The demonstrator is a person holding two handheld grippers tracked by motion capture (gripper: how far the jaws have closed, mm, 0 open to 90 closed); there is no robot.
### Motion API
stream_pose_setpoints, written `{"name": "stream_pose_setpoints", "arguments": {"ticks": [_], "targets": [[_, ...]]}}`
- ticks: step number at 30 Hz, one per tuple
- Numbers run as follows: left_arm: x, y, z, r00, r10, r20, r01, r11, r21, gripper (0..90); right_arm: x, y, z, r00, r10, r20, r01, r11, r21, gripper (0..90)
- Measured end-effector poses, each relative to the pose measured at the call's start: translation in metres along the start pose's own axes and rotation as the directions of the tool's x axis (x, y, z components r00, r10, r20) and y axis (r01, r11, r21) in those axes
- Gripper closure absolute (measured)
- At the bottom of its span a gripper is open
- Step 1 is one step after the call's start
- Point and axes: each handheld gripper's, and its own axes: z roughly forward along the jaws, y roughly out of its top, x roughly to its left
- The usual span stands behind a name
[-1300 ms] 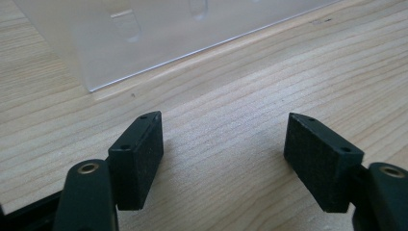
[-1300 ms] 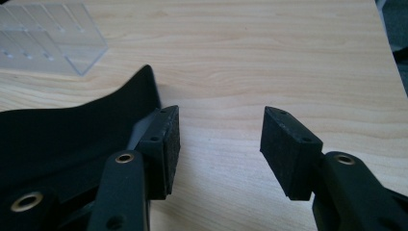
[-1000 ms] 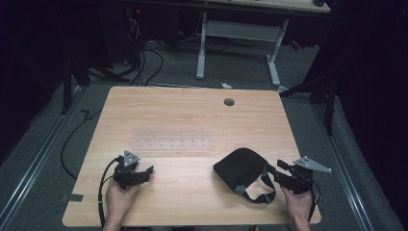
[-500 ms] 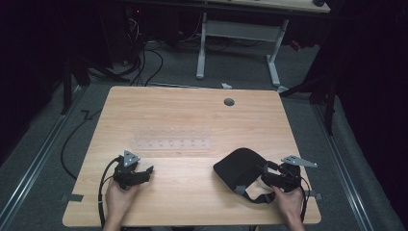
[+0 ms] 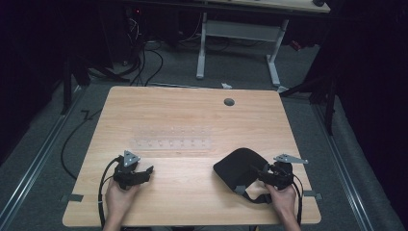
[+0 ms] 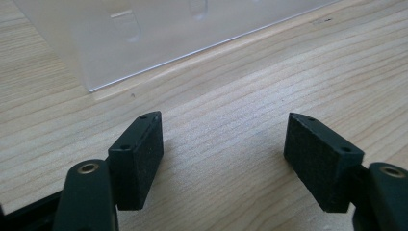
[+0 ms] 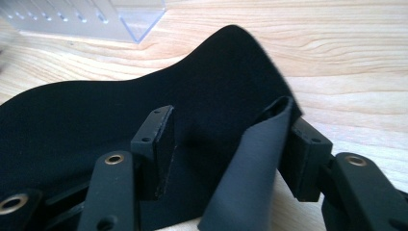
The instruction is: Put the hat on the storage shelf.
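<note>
While the left hand-held gripper [image 5: 150, 169] rests open at lower left of the desk [image 5: 192, 108], the right hand-held gripper [image 5: 260, 174], jaws apart, straddles the black pouch's [image 5: 239, 166] grey strap [image 7: 248, 168] at lower right.

Counter [image 5: 192, 115]: pale wood grain, smooth, matt. Black pouch [image 5: 235, 166]: soft matt cloth, with a dull grey strap [image 7: 250, 168]. Clear rack [image 5: 171, 137]: glossy transparent plastic. Hand-held gripper pads [image 6: 144, 154]: rough black foam.

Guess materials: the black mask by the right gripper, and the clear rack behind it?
Black mask: likely soft matte fabric or neoprene; it curves and folds without shine. Its strap looks like flat grey elastic. Clear rack: probably acrylic; see-through, with sharp glossy edges.
</note>
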Motion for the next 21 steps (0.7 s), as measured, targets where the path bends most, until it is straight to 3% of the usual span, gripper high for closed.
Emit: {"name": "stream_pose_setpoints", "arguments": {"ticks": [13,21], "targets": [[0.0,0.0,0.0,1.0,0.0,0.0,0.0,1.0,0.0,30.5,0.0036,-0.004,0.0071,0.9978,-0.064,-0.019,0.064,0.998,0.019,56.6],[-0.0002,0.0,0.0,1.0,-0.002,0.0,0.002,1.0,0.0,30.4,0.0,-0.0062,0.0045,0.9942,-0.08,-0.072,0.081,0.997,0.017,69.6]]}}
